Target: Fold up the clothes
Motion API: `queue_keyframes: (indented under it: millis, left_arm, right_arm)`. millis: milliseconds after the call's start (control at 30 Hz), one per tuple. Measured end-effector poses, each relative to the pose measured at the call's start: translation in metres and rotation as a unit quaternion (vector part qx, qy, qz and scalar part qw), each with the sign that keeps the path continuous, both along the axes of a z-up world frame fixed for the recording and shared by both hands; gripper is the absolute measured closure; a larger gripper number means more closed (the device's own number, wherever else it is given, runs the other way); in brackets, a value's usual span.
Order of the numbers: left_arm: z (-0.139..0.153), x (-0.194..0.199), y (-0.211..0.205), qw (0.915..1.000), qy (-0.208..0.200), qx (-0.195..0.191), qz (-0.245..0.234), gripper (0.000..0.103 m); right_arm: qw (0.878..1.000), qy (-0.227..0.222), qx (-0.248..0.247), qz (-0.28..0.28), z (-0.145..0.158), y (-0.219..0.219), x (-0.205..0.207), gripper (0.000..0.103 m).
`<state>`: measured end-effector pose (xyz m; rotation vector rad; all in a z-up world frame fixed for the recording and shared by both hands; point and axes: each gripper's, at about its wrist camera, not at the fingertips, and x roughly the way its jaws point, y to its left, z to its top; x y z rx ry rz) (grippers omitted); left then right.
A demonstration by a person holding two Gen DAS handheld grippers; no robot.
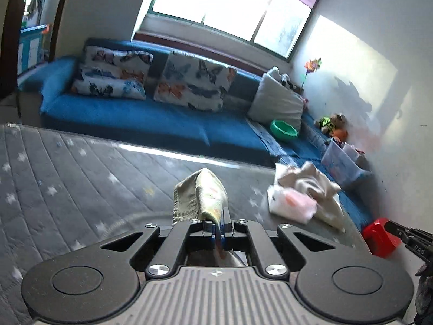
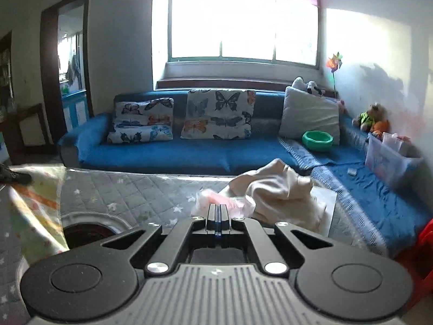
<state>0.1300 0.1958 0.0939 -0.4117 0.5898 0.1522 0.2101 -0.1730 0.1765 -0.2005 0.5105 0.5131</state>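
Left tool [image 1: 219, 223] clamped on a pale printed cloth [image 1: 201, 196] above the grey quilted surface [image 1: 67, 168].

Two butterfly cushions [image 2: 219, 113], one grey pillow [image 2: 308, 115], one green bowl [image 2: 318, 140], one sofa [image 2: 167, 154].

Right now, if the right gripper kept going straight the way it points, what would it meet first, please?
Probably the pile of clothes on the grey quilted mat: the shut right gripper points at its pink near edge. How far off it lies is unclear.

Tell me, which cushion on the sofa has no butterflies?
The plain grey cushion at the sofa's right end, behind the green bowl. The other two cushions are covered in butterfly prints.
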Motion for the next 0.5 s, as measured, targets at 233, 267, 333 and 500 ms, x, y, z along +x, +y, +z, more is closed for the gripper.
queue_keyframes:
  millis: [233,267,333,500]
  left_arm:
    - [-0.026,-0.012,0.012,0.9997,0.02,0.005,0.01,0.099]
    - [-0.03,-0.013,0.013,0.9997,0.024,0.004,0.01,0.099]
    - [-0.037,-0.017,0.018,0.9994,0.032,0.002,0.012,0.099]
    - [-0.044,-0.026,0.026,0.9992,0.035,-0.005,0.018,0.099]
  right_arm:
    - [0.993,0.117,-0.011,-0.002,-0.05,0.003,-0.014,0.075]
    - [0.989,0.146,-0.003,-0.011,-0.06,-0.001,-0.014,0.075]
    - [0.98,0.198,0.016,-0.026,-0.08,-0.013,-0.015,0.071]
    - [0.958,0.275,0.053,-0.061,-0.111,-0.027,-0.012,0.064]
